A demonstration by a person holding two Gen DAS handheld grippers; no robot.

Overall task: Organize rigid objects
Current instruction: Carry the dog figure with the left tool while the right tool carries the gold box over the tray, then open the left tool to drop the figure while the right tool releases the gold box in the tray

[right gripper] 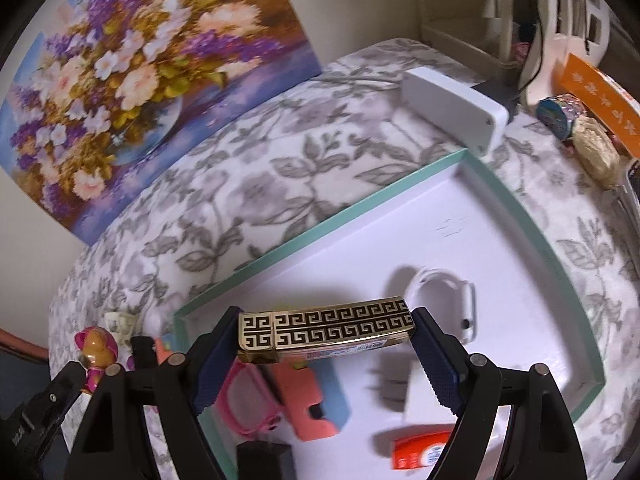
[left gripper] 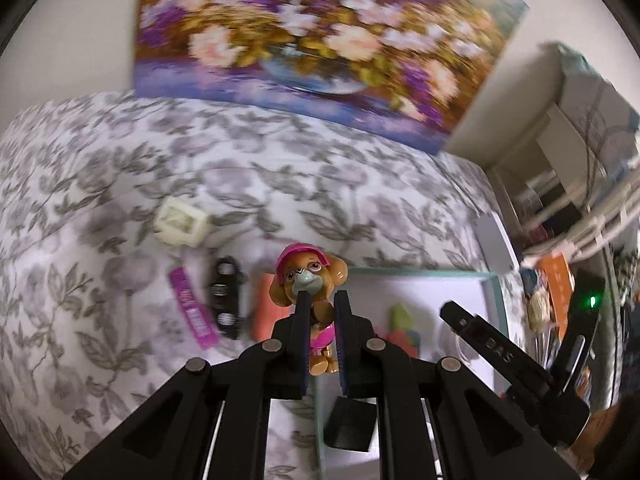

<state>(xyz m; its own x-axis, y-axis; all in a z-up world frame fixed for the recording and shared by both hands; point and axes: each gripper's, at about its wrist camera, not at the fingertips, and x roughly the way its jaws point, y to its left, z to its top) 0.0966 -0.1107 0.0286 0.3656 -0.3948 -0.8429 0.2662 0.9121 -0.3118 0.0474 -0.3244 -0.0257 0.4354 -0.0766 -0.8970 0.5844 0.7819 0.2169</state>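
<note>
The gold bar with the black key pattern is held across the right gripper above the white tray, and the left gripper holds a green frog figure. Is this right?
Not quite. The left gripper holds a brown puppy figure with a pink cap, not a green frog; the left wrist view shows it. The rest stands: the gold bar with the black key pattern sits across the right gripper above the white tray with the teal rim.

A shallow white tray with a teal rim (right gripper: pixel 360 208) is set on the floral-patterned tablecloth (right gripper: pixel 248 168). In the tray, a white watch-shaped ring (right gripper: pixel 444 300) is placed towards two o'clock, a coral plastic block (right gripper: pixel 308 404) at seven and a red-and-white packet (right gripper: pixel 420 448) at five. A white rectangular box (right gripper: pixel 452 108) is found beyond the tray's twelve-o'clock corner.
</note>
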